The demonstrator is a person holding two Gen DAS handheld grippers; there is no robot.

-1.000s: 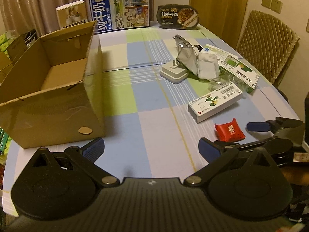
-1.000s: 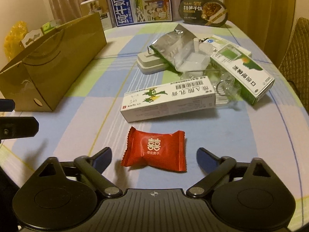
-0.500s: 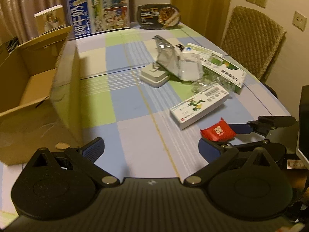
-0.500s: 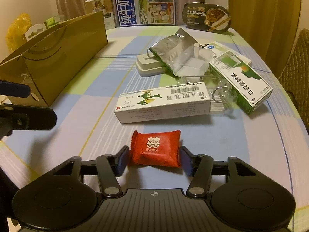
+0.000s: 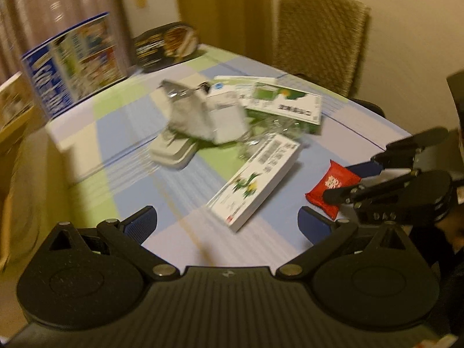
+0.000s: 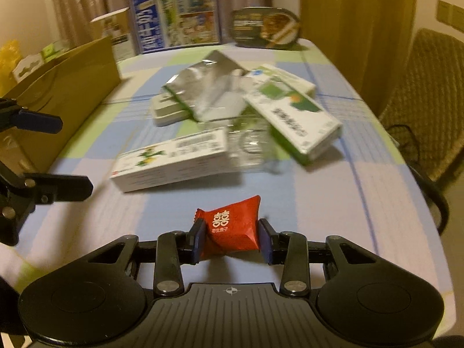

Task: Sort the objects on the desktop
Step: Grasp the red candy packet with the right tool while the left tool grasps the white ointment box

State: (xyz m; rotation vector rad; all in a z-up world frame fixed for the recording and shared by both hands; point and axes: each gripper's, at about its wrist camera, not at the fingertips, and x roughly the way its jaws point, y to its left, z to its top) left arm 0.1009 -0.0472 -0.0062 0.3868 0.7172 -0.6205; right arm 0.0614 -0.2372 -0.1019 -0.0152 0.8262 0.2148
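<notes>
Fingers (image 6: 196,239) of the right gripper (image 6: 230,240) press on both sides of 1 red candy packet (image 6: 232,227), and its jaws are closing on it; the packet's lower edge is hidden behind the blue pads, and whether it touches the bench (image 6: 333,203) beneath it is hard to tell. The left gripper (image 5: 227,217) has its 2 fingers spread wide with nothing between them, hovering above the checked cloth; in the right wrist view only its 2 fingertips enter at the left edge. Beyond the candy lies 1 long white box (image 6: 171,161) with a green and yellow print, its lettering smeared by blur. Behind it sits a heap: 1 green and white box (image 6: 293,119) resting tilted on clear plastic wrapping (image 6: 249,145), a second pale box partly covered under it, 1 silver foil pouch (image 6: 208,87), and 1 white charger (image 6: 166,110) half hidden under the pouch. How many pieces the clear wrapping holds cannot be made out. At the bench's left edge stands 1 cardboard box (image 6: 72,78), cut off by the frame, its inside not visible. At the far end stand 1 blue printed carton (image 6: 177,17) and 1 black oval food tray (image 6: 265,29), both blurred. 1 woven chair (image 6: 429,92) stands to the right.
</notes>
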